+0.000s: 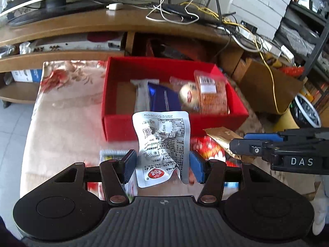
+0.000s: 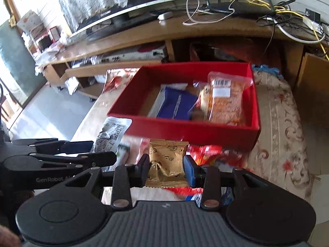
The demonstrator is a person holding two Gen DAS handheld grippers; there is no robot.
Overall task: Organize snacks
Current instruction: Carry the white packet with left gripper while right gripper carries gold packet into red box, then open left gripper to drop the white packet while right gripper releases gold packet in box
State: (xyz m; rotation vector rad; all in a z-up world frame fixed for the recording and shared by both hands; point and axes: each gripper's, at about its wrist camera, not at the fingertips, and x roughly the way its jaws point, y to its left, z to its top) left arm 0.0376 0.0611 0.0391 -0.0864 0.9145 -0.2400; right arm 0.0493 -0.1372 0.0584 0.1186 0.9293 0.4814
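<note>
Bright daylight floods in from about ten o'clock in the right wrist view, blowing out the window and glaring off the floor. Motion blur smears the red box and the snacks inside it in both views. Fisheye bending curves the wooden shelf, and black vignetting fills the corners. The silver packet reads sharp.

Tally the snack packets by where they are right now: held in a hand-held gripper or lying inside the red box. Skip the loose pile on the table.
Held in a hand-held gripper: 2, the silver packet and the gold packet
Inside the red box: 4, the white packet, blue packet, round bun and orange packet
Total: 6
</note>
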